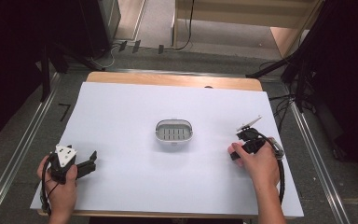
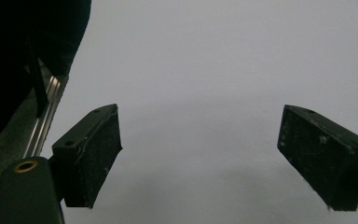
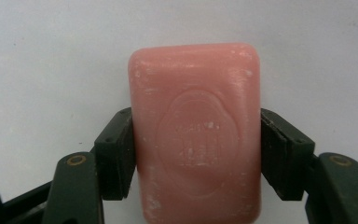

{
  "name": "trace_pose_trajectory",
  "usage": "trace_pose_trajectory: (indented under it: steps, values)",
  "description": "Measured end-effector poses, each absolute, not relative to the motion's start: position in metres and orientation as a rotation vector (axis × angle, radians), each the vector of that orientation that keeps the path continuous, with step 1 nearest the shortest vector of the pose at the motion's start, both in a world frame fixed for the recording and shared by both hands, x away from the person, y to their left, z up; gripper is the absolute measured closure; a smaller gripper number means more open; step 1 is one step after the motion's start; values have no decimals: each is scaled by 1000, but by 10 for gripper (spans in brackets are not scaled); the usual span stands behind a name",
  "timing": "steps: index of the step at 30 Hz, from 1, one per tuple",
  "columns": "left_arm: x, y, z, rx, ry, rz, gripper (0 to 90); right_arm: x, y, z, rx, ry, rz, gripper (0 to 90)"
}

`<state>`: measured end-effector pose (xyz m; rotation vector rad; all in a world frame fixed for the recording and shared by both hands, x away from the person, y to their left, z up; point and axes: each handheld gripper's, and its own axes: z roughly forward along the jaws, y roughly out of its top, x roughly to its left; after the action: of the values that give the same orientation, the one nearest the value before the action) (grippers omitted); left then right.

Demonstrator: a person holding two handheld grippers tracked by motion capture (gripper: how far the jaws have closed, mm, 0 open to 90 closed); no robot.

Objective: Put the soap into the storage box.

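The right gripper (image 3: 196, 154) has its two black jaws pressed against the long sides of a pink bar of soap (image 3: 196, 130), one pad on each flank, so the bar is pinched squarely with its stamped face toward the camera and most of its length standing out past the jaw tips. Behind the soap lies only the plain white sheet; whether the bar rests on it or is already lifted clear cannot be told. From above, the right gripper (image 1: 248, 140) sits at the right side of the table (image 1: 121, 107), the hand (image 1: 261, 165) wrapped around it, and the soap itself is hidden under the tool there. To its left, near the middle of the sheet and well apart from the gripper, stands a small oval soap dish (image 1: 174, 131) with a slotted floor, and it looks empty. The left gripper (image 1: 72, 163) waits at the near left corner, its jaws spread wide over bare sheet with nothing between them. As a judgement, the grasp is made; carrying the soap across and setting it in the dish is what remains.
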<state>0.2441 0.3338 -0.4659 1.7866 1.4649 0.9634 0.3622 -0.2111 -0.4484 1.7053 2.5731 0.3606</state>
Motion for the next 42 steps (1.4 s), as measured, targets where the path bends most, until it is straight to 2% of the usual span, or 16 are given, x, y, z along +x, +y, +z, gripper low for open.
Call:
trace_pose_trajectory:
  steps: [28,42]
  values:
    - [245,333,-466,1794,1467,962,143,376,-198,-417,1332,2790,419,385]
    - [245,334,-466,1795,1468,959,143,386,-181,-399,1275,2828,470,385]
